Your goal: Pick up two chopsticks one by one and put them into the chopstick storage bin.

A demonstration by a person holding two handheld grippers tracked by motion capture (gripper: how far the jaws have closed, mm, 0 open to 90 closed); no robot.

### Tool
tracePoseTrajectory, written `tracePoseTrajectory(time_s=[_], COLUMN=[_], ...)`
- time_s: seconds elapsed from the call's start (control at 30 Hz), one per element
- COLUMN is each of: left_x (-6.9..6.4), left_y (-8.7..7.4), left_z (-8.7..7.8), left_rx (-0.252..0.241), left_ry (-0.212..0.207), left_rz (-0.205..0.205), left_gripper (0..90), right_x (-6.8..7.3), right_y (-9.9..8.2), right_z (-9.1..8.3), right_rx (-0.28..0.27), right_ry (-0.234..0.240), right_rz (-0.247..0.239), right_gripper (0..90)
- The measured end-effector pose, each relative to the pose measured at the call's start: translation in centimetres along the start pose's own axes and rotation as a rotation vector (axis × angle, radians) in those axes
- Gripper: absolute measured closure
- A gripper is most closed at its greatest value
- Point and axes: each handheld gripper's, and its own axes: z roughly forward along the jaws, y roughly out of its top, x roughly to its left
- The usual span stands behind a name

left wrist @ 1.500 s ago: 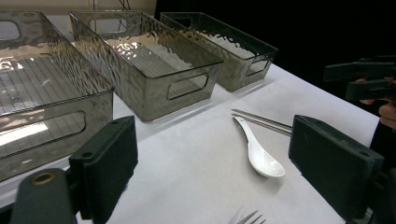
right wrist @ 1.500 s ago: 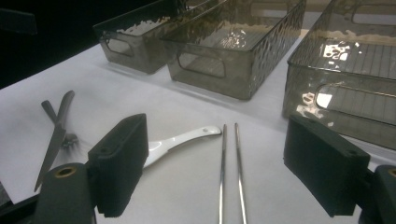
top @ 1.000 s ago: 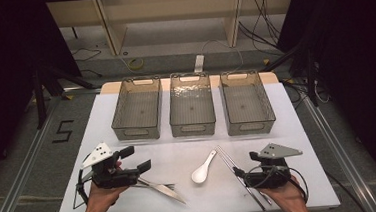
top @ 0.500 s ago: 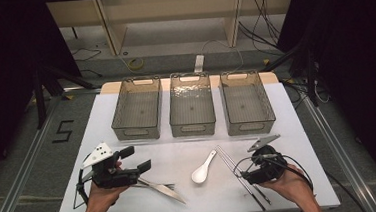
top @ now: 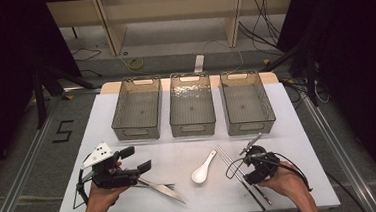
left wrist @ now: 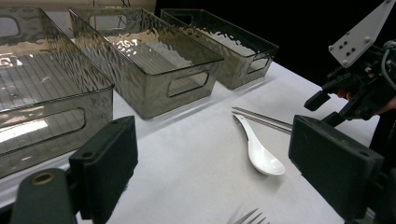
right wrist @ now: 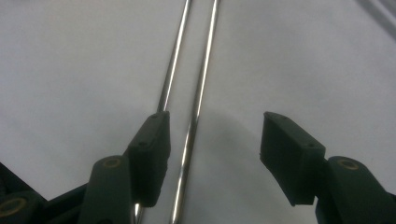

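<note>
Logging status: three grey bins (top: 191, 105) at far side hold nothing; spoon (top: 203, 168), fork (top: 154, 184), knife (top: 163, 189) and chopsticks (right wrist: 187, 93) all lie on surface (top: 298, 128). My right gripper (right wrist: 212, 140), released, straddles one chopstick; left gripper (left wrist: 215, 158) released, idle. Sorting, I judge, unstarted.

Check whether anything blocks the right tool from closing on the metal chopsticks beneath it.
Nothing visible does. The right tool is open just above the chopsticks, which lie side by side on bare table: one runs through the gap, the other passes under the left jaw. The white spoon lies apart, to their left.
</note>
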Motion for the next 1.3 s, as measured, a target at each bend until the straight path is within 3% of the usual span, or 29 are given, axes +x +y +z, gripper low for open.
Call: tracePoseTrajectory(time_s=[0.2,0.3,0.5,0.83,1.07,1.13,1.3], left_x=[0.0,-0.1,-0.1,-0.1,-0.2,-0.1,-0.1], left_y=[0.0,0.0,0.0,0.0,0.0,0.1,0.1], left_z=[0.0,0.0,0.0,0.1,0.1,0.0,0.1], left_rx=[0.002,0.001,0.006,0.007,0.003,0.004,0.007], left_ry=[0.000,0.001,-0.001,-0.002,-0.004,-0.006,-0.004], left_rz=[0.008,0.012,0.016,0.019,0.016,0.014,0.017], left_gripper=[15.1,15.1,15.1,15.1,15.1,15.1,15.1], right_x=[-0.1,-0.1,0.0,-0.1,-0.6,-1.0,-1.6], right_y=[0.0,-0.1,-0.2,-0.1,0.1,0.1,-0.1], right_z=[0.6,1.1,1.3,1.7,1.8,1.8,1.5], right_rx=[0.027,0.074,0.091,0.119,0.128,0.110,0.105], right_ry=[0.020,0.013,0.052,0.071,0.089,0.106,0.076], right_rz=[0.015,0.014,0.007,0.021,0.049,0.054,0.051], right_gripper=[52.2,56.3,65.4,81.7,85.3,85.7,86.0])
